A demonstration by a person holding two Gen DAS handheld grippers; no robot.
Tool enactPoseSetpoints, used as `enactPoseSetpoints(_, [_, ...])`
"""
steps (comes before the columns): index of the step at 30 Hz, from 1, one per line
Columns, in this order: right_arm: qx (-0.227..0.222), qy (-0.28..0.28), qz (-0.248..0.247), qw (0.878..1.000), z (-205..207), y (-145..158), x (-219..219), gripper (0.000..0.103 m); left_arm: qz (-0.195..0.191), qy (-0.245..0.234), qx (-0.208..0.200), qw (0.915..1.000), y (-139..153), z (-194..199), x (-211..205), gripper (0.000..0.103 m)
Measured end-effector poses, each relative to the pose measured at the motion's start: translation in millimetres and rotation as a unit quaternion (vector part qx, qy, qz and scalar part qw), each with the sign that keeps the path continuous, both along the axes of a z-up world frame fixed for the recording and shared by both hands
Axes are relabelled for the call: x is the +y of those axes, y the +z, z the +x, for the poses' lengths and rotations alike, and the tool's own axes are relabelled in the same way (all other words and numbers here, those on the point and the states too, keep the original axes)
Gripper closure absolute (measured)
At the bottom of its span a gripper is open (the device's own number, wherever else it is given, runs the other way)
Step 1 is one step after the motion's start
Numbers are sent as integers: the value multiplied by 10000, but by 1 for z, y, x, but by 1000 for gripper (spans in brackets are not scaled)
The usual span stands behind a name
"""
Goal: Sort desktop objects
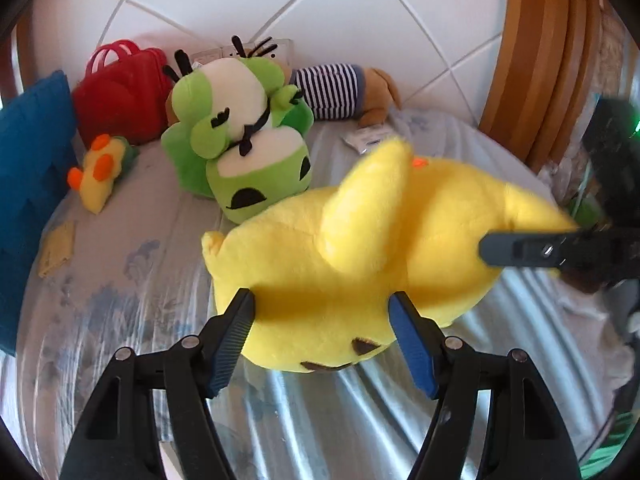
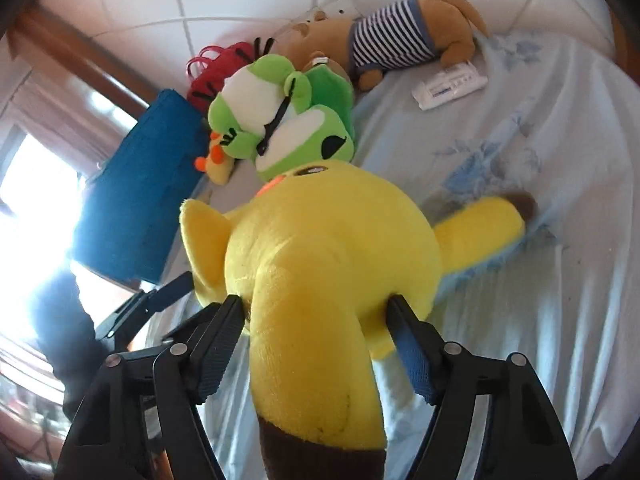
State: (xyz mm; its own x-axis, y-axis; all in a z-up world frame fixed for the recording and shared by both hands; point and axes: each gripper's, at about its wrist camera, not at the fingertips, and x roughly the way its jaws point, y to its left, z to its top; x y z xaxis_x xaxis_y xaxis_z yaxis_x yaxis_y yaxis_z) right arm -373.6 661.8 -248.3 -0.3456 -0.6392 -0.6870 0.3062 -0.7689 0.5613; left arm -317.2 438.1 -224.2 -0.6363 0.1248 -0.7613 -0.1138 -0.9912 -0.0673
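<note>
at the far left a blue cushion (image 1: 28,184) stands on edge on the bed (image 1: 120,280), with a red toy bag (image 1: 124,92) behind it and a small yellow-and-orange plush (image 1: 100,172) lying in front. just right of these, the green frog plushes (image 1: 244,128) are piled together near the wall, and a brown bear in a striped shirt (image 1: 340,88) lies behind them with a white packet (image 2: 450,86) beside its feet.

the big yellow plush (image 1: 340,260) is in the middle, seemingly lifted just off the sheet and almost touching the frog pile. the left hand-held gripper (image 1: 322,306) is grasping it across the body, both pads pressed into the fabric. the right hand-held gripper (image 2: 316,310) is clenched on it too, its fingers squeezing the base of a dark-tipped ear, as the right wrist view shows; one of its fingers reaches in from the right edge of the left wrist view.

my read is that the step in hand is carrying this toy over to the other soft toys. to do it well, keep both grips firm but not crushing, since the stuffing gives and a grip on an ear alone could slip. move both hands together at the same pace so the plush is not stretched or twisted. keep it high enough to clear the frogs, set it down beside them rather than on top, and open the fingers only once the bed bears its weight.
</note>
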Motion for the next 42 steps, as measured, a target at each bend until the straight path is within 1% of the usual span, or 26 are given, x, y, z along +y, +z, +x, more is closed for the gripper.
enactPoseSetpoints(1, [65, -41, 56, 10000, 2, 0, 0, 23, 30, 69, -22, 10000, -2, -1, -3, 33])
enactPoseSetpoints(2, [94, -95, 137, 9998, 3, 1, 1, 8, 60, 138, -44, 9999, -3, -2, -7, 23])
enactPoseSetpoints(3, [122, -138, 207, 9996, 1, 2, 2, 0, 91, 208, -66, 9997, -5, -3, -10, 16])
enactPoseSetpoints(4, [157, -173, 268, 9994, -1, 4, 2, 0, 121, 277, -88, 9995, -6, -3, -14, 7])
enactPoseSetpoints(5, [193, -209, 328, 9991, -4, 5, 2, 0, 151, 346, -109, 9992, -8, -4, -17, 3])
enactPoseSetpoints(9, [334, -353, 568, 9972, -14, 12, 3, 0, 271, 623, -197, 9975, -14, -8, -31, 3])
enactPoseSetpoints(10, [369, -388, 628, 9966, -17, 13, 4, 0, 383, 634, -203, 9970, -15, -11, -34, 3])
enactPoseSetpoints(11, [404, -424, 688, 9959, -19, 15, 4, 0, 547, 608, -198, 9965, -15, -16, -36, 3])
enactPoseSetpoints(12, [445, -448, 744, 9952, -24, 15, 2, 0, 628, 568, -183, 9962, -16, -21, -37, 3])
enactPoseSetpoints(15, [440, -427, 690, 9957, -41, 10, 0, 0, 746, 426, -125, 9962, -18, -36, -36, 0])
enactPoseSetpoints(17, [398, -270, 658, 9967, -54, 3, -8, 0, 944, 340, -65, 9949, -20, -45, -34, 0])
enactPoseSetpoints(19, [504, -91, 798, 9955, -63, -6, -20, 0, 1073, 222, 18, 9940, -21, -58, -30, 0])
enactPoseSetpoints(20, [629, -55, 873, 9942, -68, -9, -24, 0, 1057, 179, 41, 9942, -21, -64, -26, 0])
enactPoseSetpoints(22, [738, 31, 757, 9944, -82, -11, -25, 0, 936, 116, 63, 9955, -20, -77, -15, 0])
enactPoseSetpoints(24, [656, 98, 733, 9951, -96, -12, -23, 0, 814, 54, 84, 9966, -19, -91, -5, 0])
enactPoseSetpoints(27, [473, 64, 515, 9975, -117, -17, -11, 0, 632, -40, 117, 9979, -18, -110, 11, 0])
enactPoseSetpoints(31, [366, 142, 570, 9976, -131, -24, -14, 0, 316, -27, 52, 9995, -21, -121, 23, 0])
enactPoseSetpoints(35, [348, 166, 594, 9975, -139, -27, -22, 0, 477, 33, 37, 9989, -26, -127, 16, 0])
enactPoseSetpoints(39, [232, 500, 500, 9972, -141, -23, -20, 0, 738, -140, -60, 9972, -27, -123, 6, 0])
enactPoseSetpoints(40, [233, 606, 491, 9967, -139, -21, -18, 0, 750, -150, -74, 9970, -28, -121, 6, 0])
enactPoseSetpoints(42, [267, 634, 519, 9963, -137, -24, -19, 0, 681, -40, -11, 9977, -29, -121, 11, 0])
